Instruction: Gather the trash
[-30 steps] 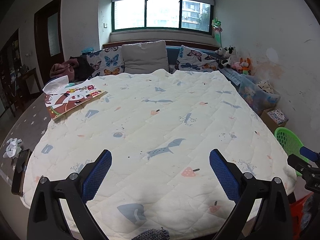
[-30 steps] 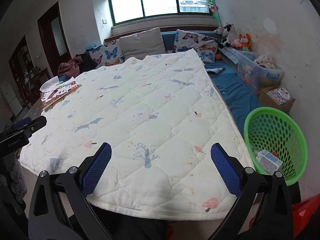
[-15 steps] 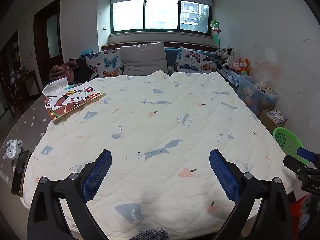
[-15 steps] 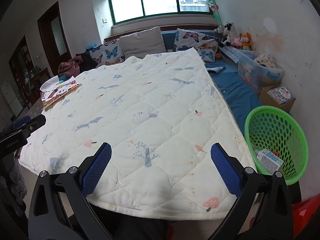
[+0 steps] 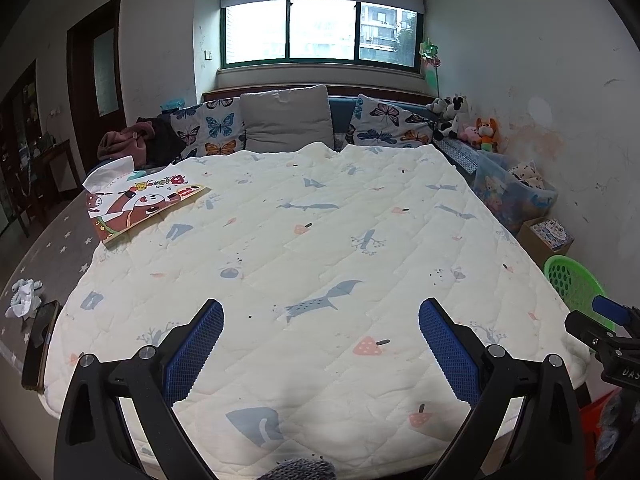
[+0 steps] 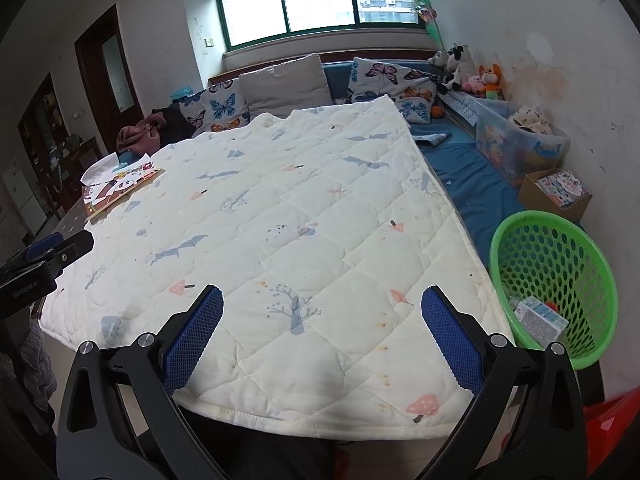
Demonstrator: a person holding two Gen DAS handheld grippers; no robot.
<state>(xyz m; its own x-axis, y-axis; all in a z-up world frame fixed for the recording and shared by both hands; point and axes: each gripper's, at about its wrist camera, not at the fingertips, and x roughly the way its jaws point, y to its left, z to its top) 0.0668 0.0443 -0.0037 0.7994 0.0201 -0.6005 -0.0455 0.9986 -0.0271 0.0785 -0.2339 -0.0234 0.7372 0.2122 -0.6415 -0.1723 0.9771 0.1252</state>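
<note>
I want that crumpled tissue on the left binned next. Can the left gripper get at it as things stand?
Probably yes: the left gripper is open and empty, and the crumpled tissue lies uncovered on the grey star-print sheet beside the quilt, a phone just next to it.

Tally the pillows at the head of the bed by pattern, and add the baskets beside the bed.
Butterfly-print pillows: 2
Plain grey pillows: 1
Green baskets: 1
Total: 4
</note>
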